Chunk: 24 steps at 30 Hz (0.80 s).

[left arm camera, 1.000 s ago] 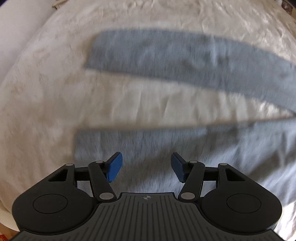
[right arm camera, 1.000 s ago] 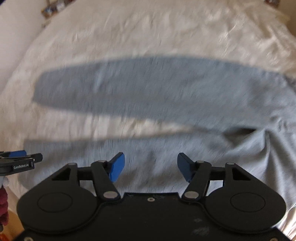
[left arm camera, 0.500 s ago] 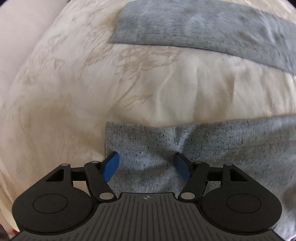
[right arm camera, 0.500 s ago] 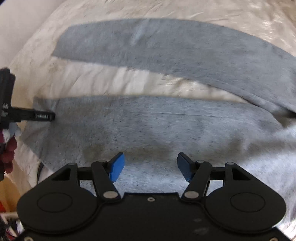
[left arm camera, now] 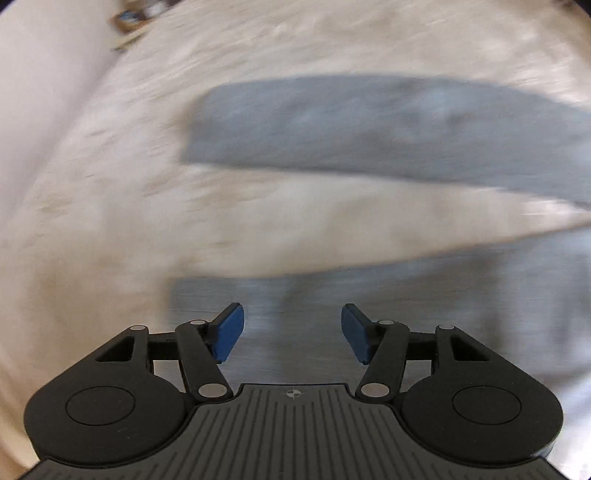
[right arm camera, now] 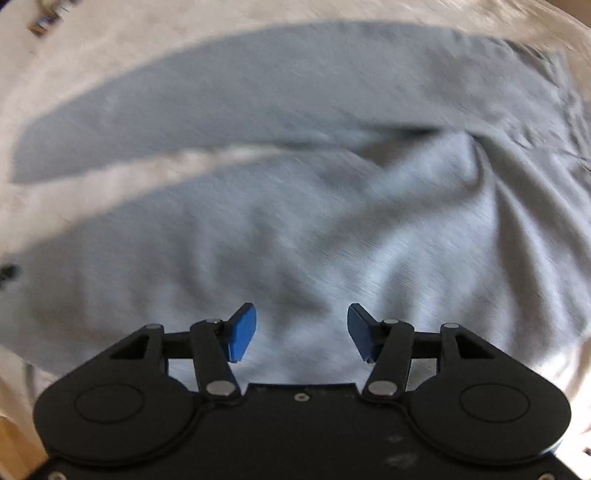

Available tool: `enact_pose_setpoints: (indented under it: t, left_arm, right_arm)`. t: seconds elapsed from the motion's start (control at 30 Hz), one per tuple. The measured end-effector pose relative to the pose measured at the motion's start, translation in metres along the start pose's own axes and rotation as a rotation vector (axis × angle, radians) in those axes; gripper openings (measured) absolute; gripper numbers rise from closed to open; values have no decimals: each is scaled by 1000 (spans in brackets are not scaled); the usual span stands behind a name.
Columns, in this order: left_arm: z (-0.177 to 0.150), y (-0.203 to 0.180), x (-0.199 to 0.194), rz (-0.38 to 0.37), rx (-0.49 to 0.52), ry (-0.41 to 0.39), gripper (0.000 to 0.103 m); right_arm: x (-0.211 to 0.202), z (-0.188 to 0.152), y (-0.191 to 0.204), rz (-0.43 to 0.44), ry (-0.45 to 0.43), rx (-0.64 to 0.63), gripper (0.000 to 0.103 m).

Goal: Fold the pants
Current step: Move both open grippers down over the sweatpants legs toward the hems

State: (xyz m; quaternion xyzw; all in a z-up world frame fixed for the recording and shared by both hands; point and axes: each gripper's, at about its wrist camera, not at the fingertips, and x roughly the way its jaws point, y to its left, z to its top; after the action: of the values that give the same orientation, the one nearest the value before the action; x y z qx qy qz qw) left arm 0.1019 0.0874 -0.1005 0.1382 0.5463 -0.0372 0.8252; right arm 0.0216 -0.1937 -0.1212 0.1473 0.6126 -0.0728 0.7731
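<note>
Grey pants lie spread on a cream bedsheet, legs apart and running left. In the left wrist view the far leg crosses the top and the near leg's cuff end lies under my left gripper, which is open and empty above it. In the right wrist view the pants fill the frame, with the wrinkled seat and crotch at the right. My right gripper is open and empty above the upper part of the near leg. Both views are motion-blurred.
The bedsheet surrounds the pants. Small items sit at the far left corner beyond the bed. A pale wall or floor lies left of the bed. A wooden edge shows bottom left in the right wrist view.
My left gripper has lifted and pulled back from the near cuff, so more of both legs shows. My right gripper has shifted right toward the seat. Both stayed open.
</note>
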Motion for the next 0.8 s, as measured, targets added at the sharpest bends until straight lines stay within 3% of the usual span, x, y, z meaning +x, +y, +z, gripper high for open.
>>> enact_pose_setpoints:
  t: [0.07, 0.13, 0.2, 0.3, 0.37, 0.47, 0.6, 0.8]
  left_arm:
    - [-8, -31, -13, -108, 43, -13, 57]
    - [-19, -59, -18, -165, 100, -12, 57]
    - [-35, -84, -10, -166, 160, 27, 57]
    - [-60, -96, 14, -108, 197, 154, 60]
    - [-71, -91, 12, -107, 185, 156, 65]
    - [-66, -74, 3, -105, 162, 184, 61]
    - [-32, -50, -23, -67, 124, 79, 61]
    - [51, -23, -18, -21, 33, -23, 61]
  right_arm:
    - [3, 5, 18, 49, -16, -25, 58]
    - [11, 2, 35, 80, -6, -53, 58]
    - [31, -5, 50, 84, 21, -92, 58]
    - [46, -24, 46, 46, 90, -97, 58]
    - [46, -36, 37, 14, 126, -94, 59]
    - [36, -42, 24, 11, 158, -82, 59]
    - [-2, -14, 13, 85, 37, -74, 63]
    - [-15, 100, 34, 116, -197, -183, 70]
